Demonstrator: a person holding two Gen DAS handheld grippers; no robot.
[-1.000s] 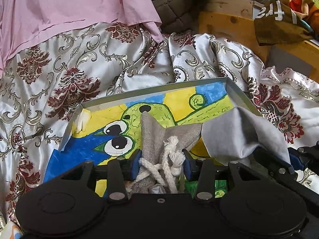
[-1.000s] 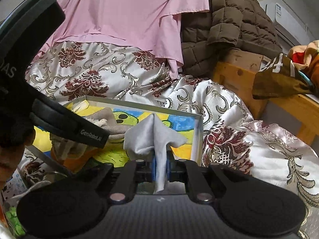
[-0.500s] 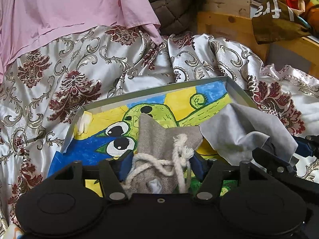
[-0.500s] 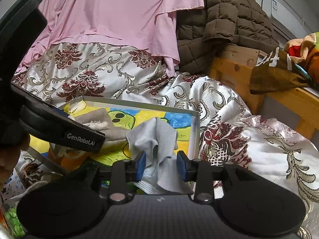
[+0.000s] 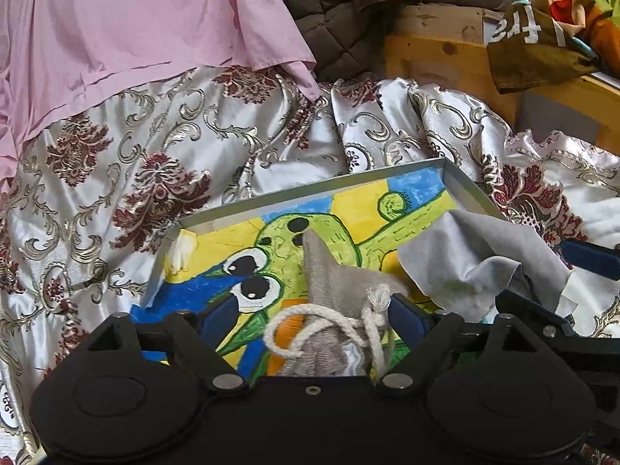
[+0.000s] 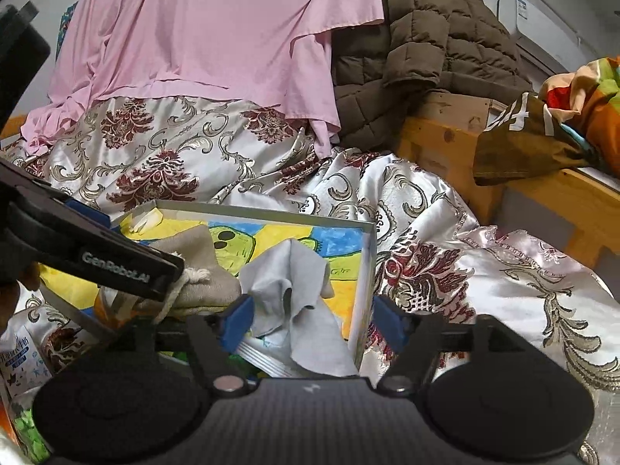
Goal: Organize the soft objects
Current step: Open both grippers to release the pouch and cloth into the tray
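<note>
A tray [image 5: 465,190] lies on a patterned bedspread [image 5: 116,178], holding a drawstring pouch [image 5: 333,271] to the left of a crumpled cloth [image 5: 465,255], while a sheet [image 5: 135,31] and quilted jacket [image 6: 426,38] lie behind, the jacket rightward.

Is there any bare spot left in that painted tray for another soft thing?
Yes: the tray's far half, between the back rim and the drawstring pouch, is bare. The near right corner is crowded by the grey cloth.
</note>
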